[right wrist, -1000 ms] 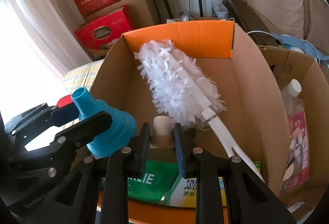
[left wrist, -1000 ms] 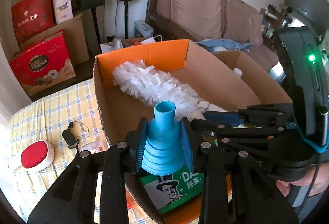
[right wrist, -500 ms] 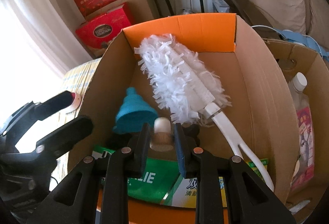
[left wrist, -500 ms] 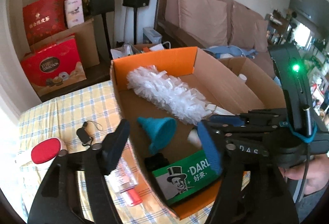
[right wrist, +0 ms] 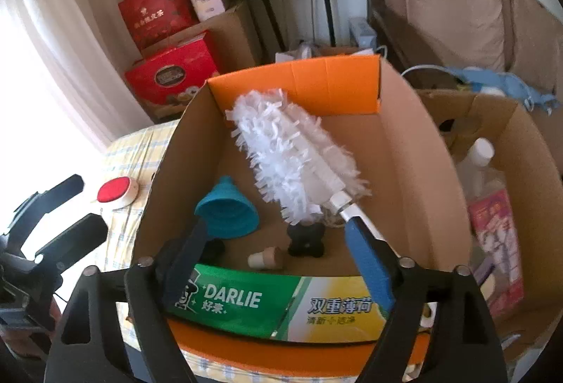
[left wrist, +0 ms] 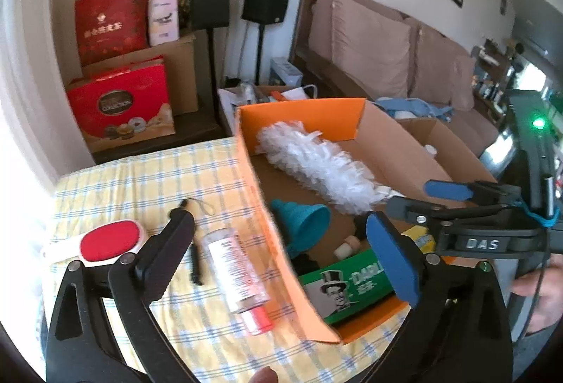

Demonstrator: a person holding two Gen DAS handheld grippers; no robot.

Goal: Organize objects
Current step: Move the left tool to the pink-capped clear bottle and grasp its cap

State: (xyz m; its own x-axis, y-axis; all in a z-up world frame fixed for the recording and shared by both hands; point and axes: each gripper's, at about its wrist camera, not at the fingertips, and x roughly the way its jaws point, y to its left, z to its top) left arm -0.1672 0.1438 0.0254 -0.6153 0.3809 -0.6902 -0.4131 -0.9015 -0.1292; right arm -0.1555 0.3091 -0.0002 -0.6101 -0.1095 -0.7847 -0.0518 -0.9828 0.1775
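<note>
While both of our grippers hang empty, we judge the step in hand to be choosing the next loose thing for the cardboard box (right wrist: 415, 144). Our left gripper (left wrist: 278, 235) has its jaws spread wide, straddling the box's near orange wall, with nothing between them. Our right gripper (right wrist: 278, 242) is likewise wide open over the box's near end, holding nothing.

In the right wrist view, nearest at 6 o'clock lies the green toothpaste carton (right wrist: 281, 305) along the near wall. Just beyond it the small cork (right wrist: 264, 257) rests on the box floor, with a black knob (right wrist: 305, 240) at its 2 o'clock and the blue funnel (right wrist: 228, 216) tipped on its side at 10 o'clock. Farther in, the white duster (right wrist: 295, 165) runs towards 12 o'clock.

On the checked table (left wrist: 140, 179), in the left wrist view, a clear bottle with a red cap (left wrist: 235, 267) lies just outside the box wall, a black cord (left wrist: 194, 260) beside it, and a red-topped brush (left wrist: 109, 242) towards 9 o'clock.

To do this well, we would swing left clear of the wall, line the jaws across the bottle's narrow body, and close gently, since it looks likely to roll.
</note>
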